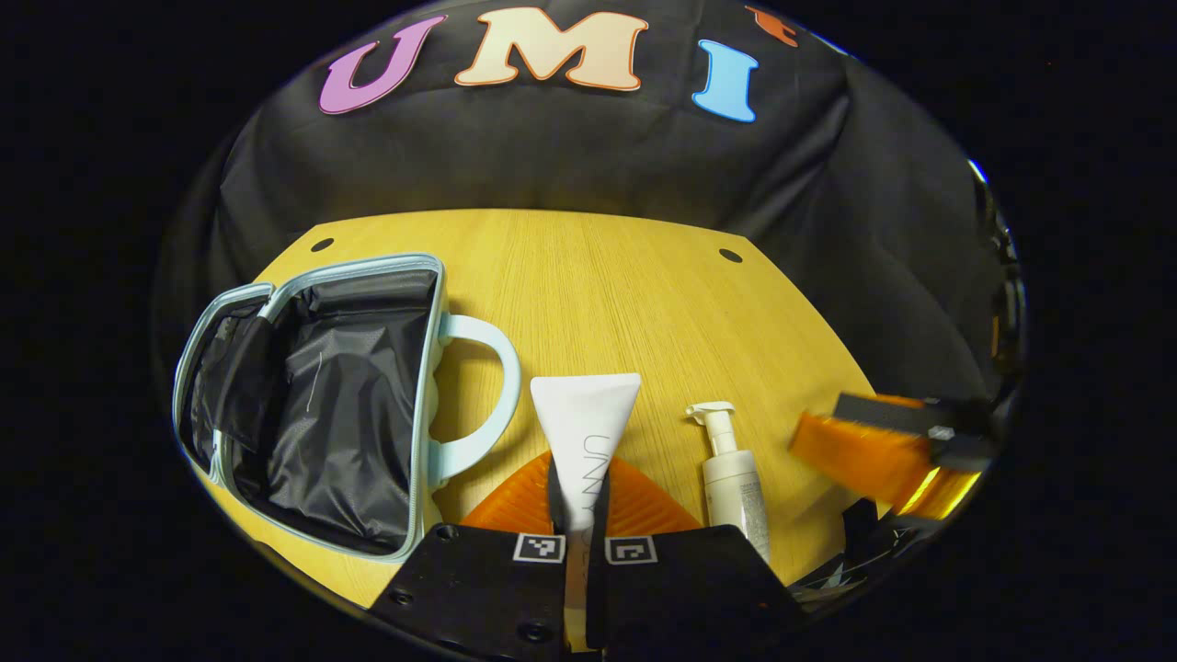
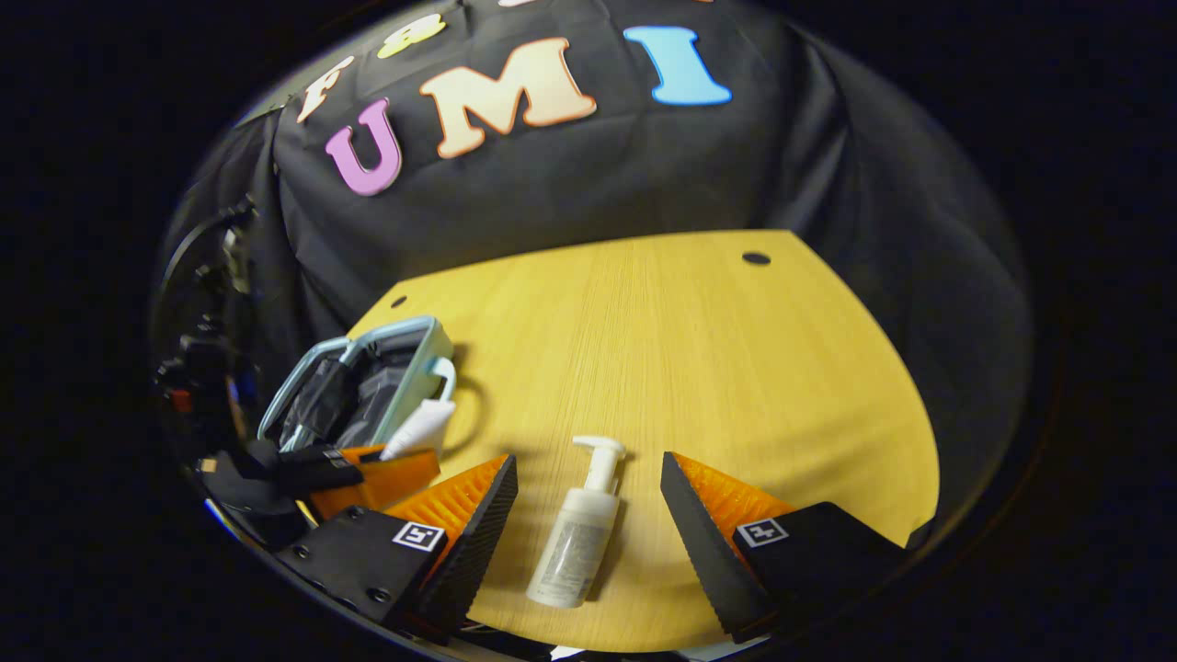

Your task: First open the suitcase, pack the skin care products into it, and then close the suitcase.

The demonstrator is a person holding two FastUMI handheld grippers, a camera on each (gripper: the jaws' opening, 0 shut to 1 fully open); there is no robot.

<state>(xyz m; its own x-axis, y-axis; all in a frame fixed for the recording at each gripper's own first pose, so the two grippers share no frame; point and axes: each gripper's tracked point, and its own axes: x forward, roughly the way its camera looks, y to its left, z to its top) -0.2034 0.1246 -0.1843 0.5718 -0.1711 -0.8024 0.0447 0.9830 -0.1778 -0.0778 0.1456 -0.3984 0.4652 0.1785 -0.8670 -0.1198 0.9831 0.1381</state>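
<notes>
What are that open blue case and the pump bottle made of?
The suitcase looks like pale blue faux leather or vinyl, smooth, with a dark, creased, slightly shiny fabric lining. The pump bottle seems matte white plastic, though frosted glass cannot be ruled out.

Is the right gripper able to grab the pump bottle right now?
Probably yes. The right gripper is open, and the pump bottle lies on the table between its fingers with nothing in the way.

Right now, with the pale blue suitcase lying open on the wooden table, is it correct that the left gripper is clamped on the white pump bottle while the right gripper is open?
Not quite: the left gripper is clamped on the white squeeze tube, as the left gripper view shows. The white pump bottle lies free on the wooden table between the open right gripper's fingers. The pale blue suitcase is indeed open.
</notes>
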